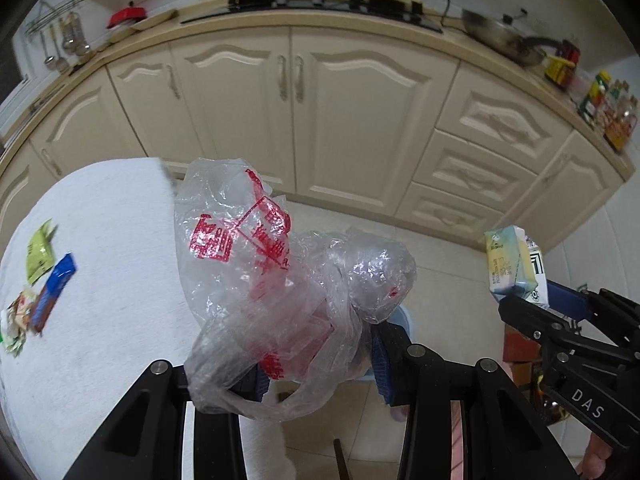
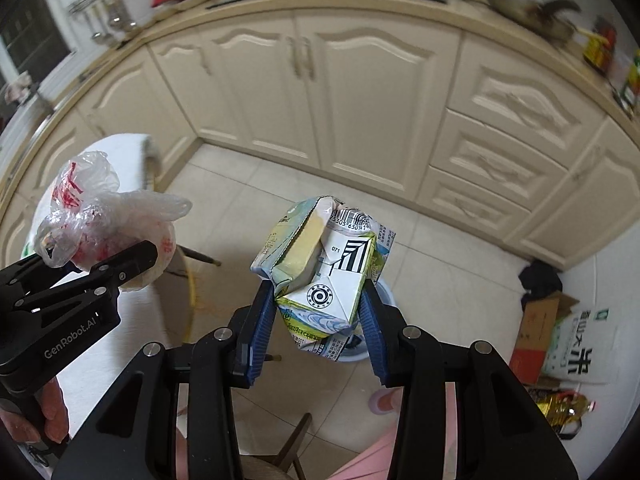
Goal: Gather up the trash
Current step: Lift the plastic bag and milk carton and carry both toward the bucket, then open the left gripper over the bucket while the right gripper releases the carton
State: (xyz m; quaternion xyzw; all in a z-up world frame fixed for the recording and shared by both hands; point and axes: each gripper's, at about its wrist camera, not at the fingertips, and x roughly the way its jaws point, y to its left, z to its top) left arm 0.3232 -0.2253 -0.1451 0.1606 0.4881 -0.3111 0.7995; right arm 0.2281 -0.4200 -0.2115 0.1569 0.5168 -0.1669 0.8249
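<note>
The left tongs [image 1: 320,360] grip a crumpled plastic bag [image 1: 272,280]; the right tongs [image 2: 318,320] grip a crushed carton [image 2: 324,272]. The pale bin [image 2: 384,296] lies on the floor just behind the carton, at twelve o'clock, nearer the right hand.

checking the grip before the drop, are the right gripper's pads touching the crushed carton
Touching. The right wrist view shows both blue pads pressed against the sides of the crushed carton, which the right gripper holds off the floor.
</note>
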